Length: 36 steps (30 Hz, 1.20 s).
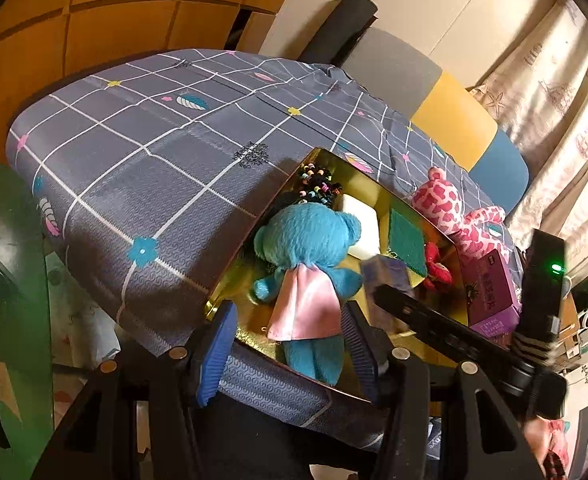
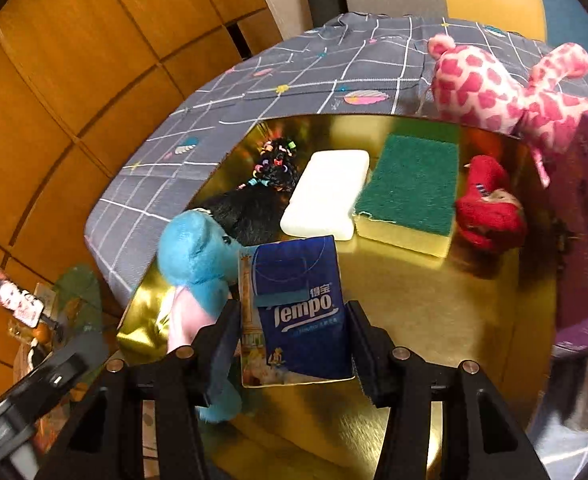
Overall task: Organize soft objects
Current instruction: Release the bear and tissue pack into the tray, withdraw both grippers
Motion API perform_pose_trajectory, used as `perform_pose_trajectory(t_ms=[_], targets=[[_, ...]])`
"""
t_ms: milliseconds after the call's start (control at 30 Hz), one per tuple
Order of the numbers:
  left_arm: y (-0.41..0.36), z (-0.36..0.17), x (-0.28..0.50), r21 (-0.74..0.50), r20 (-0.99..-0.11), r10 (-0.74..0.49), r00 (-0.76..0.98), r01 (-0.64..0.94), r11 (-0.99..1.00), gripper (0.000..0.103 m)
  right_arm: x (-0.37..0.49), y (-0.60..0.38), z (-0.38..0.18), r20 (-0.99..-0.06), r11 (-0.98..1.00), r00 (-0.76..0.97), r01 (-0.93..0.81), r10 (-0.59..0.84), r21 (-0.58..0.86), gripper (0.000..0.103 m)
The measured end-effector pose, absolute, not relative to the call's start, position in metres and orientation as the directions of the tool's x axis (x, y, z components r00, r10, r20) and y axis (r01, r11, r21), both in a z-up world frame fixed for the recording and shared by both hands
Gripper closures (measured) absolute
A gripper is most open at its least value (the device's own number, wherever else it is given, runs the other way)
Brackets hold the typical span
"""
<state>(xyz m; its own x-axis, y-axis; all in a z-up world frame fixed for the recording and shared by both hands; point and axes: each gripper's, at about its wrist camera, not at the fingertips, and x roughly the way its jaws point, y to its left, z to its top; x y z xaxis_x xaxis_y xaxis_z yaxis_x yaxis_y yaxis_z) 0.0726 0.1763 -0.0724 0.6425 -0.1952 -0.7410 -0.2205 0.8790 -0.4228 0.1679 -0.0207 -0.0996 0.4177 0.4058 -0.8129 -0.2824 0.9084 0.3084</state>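
Note:
A blue teddy bear [image 1: 310, 240] in a pink cape lies in a gold tray [image 1: 330, 160] on the bed. My left gripper [image 1: 288, 316] hovers over the bear's legs, open, its blue pads clear of the plush. My right gripper [image 2: 292, 312] is shut on a blue Tempo tissue pack [image 2: 298, 300] just above the tray floor [image 2: 434, 300], beside the bear [image 2: 194, 256]. In the left wrist view the right gripper [image 1: 398, 304] and the tissue pack [image 1: 386, 276] are blurred. A white foam block [image 2: 326, 196], a green scouring sponge [image 2: 410, 184], a red plush [image 2: 486, 208] and beaded hair ties [image 2: 274, 164] lie in the tray.
A pink spotted plush [image 2: 494, 80] lies on the grey checked bedsheet [image 1: 134, 140] behind the tray. A purple box [image 2: 586, 240] stands at the tray's right edge. Wooden wardrobe panels [image 2: 74, 80] are to the left, a curtain [image 1: 554, 100] to the right.

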Motion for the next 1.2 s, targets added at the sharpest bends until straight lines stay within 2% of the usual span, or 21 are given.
perform_pose_trajectory(t_ms=[300,733,967,1200], targets=[[0.185,-0.072,0.068,-0.451,-0.731,-0.206,0.651,-0.235,0.861,0.049,0.17,-0.021,-0.1,-0.794,0.896,0.418,-0.259,0.44,0.36,0.048],[0.157,-0.069,0.074,-0.449,-0.734,-0.248,0.633,-0.177,0.876,0.049,0.122,-0.055,-0.035,-0.711,0.901,0.565,-0.357,0.418,0.246,0.046],[0.126,-0.062,0.081,-0.443,-0.727,-0.295,0.619,-0.095,0.892,0.048,0.107,-0.1,-0.003,-0.656,0.915,0.639,-0.317,0.401,0.251,0.046],[0.087,-0.053,0.087,-0.435,-0.717,-0.353,0.601,0.01,0.901,0.048,0.096,-0.166,0.019,-0.619,0.949,0.72,-0.206,0.313,0.241,0.046]])
